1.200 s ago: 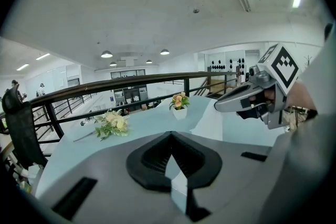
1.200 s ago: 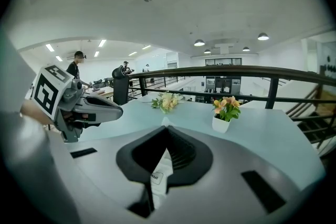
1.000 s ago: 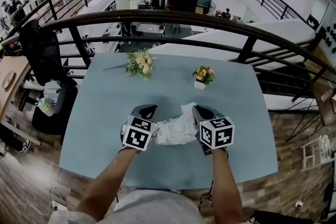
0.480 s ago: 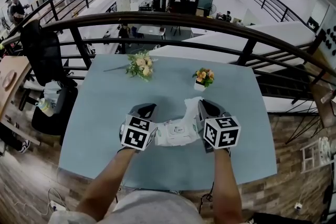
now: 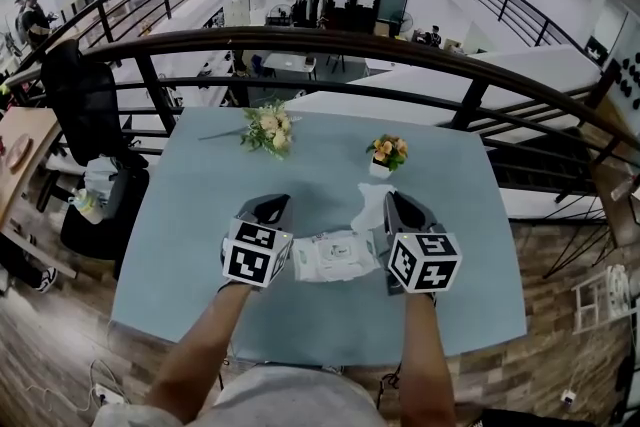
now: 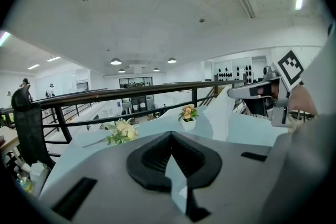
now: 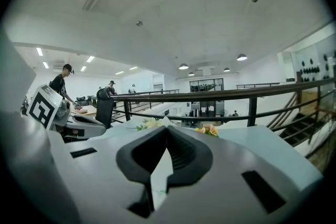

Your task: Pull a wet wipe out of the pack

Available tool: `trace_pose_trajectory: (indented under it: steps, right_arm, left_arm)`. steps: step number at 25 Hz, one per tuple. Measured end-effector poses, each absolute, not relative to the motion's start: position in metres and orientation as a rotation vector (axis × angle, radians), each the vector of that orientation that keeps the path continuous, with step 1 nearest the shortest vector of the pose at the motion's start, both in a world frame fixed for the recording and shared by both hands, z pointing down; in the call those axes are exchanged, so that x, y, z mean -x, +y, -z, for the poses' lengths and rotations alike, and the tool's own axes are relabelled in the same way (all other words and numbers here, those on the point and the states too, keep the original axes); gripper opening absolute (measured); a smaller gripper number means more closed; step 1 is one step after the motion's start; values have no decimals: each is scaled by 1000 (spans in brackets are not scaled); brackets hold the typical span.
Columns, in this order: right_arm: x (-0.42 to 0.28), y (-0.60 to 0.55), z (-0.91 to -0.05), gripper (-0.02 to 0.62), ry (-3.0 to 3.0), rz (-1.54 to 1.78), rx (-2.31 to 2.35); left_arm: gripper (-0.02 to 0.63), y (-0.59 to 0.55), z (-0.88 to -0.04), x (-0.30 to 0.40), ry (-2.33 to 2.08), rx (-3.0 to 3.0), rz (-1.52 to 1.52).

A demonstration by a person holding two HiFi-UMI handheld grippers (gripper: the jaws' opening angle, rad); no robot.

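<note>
**Pack** [image 5: 335,256]: lies between the two grippers, on or just over the desk [image 5: 200,215]; which of the two is unclear.

**Wipe** [image 5: 368,202]: partly drawn. A white sheet runs from the pack's top up and away to the right claw.

**Right claw** [image 7: 167,141]: jaws together, clamped on the wipe's free end.

**Left claw** [image 6: 170,144]: jaws together with a thin pale sliver between them, which I cannot identify. Its gripper is beside the pack's left end.

**Step in hand (judged):** drawing the sheet clear.

**Handling advice:**
- Pull up and away in one steady line, with the grip unchanged.
- Hold the pack down, or it may rise with the sheet.
- Stop once the tail comes free, before the following sheet trails out.
</note>
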State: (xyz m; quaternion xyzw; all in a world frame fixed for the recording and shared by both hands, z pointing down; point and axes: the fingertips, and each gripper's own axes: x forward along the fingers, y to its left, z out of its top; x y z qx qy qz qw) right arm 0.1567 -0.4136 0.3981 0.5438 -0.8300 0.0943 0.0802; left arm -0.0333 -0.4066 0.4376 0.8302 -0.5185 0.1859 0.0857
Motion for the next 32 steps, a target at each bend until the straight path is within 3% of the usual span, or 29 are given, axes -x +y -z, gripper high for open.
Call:
trace_pose_trajectory:
  steps: [32]
  right_arm:
    - [-162,-404,-387,6,-2462,-151,-1661]
  left_arm:
    - [-6,-405,-424,46,-1594,-2459,-465]
